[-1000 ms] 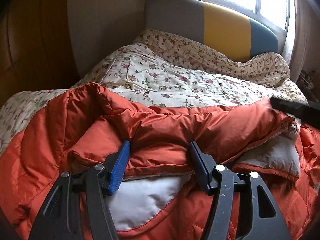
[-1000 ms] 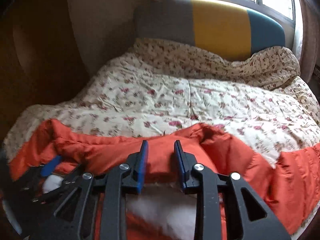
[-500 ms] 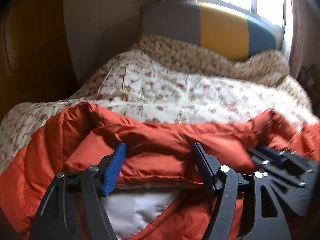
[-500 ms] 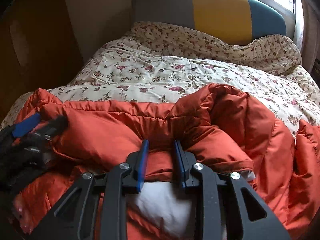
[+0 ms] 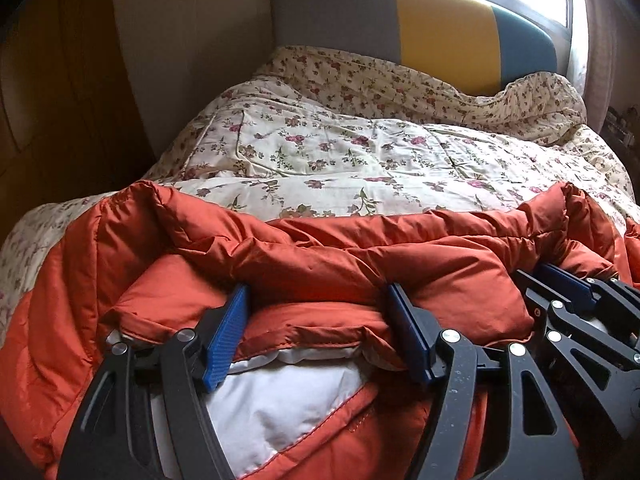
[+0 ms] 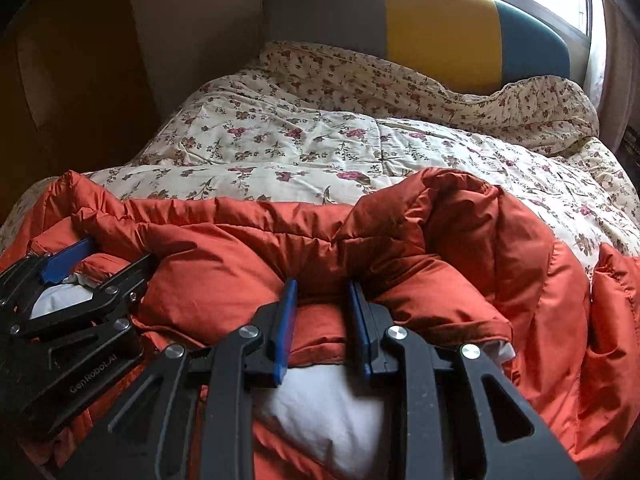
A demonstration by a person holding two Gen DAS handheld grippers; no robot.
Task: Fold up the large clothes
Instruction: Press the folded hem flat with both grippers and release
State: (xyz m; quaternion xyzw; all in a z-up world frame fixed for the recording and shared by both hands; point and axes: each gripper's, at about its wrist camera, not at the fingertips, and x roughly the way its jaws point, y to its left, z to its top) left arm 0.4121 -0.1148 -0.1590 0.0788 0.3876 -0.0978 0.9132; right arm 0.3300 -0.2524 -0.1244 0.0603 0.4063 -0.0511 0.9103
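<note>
The orange padded jacket (image 5: 320, 256) lies bunched across the near end of the bed (image 5: 360, 152). The left hand-held gripper (image 5: 320, 332) has just widened, its jaws loosely straddling the hem; the right hand-held gripper (image 6: 322, 316) stays clamped on the fold, now lowered onto the bed, so release looks near.

Glossy quilted jacket (image 5: 360, 256); matt floral cotton quilt (image 5: 360, 160).

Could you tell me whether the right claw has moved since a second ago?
Yes. The right claw has come down: the headboard sits higher in its view, and the orange jacket fills more of it.
</note>
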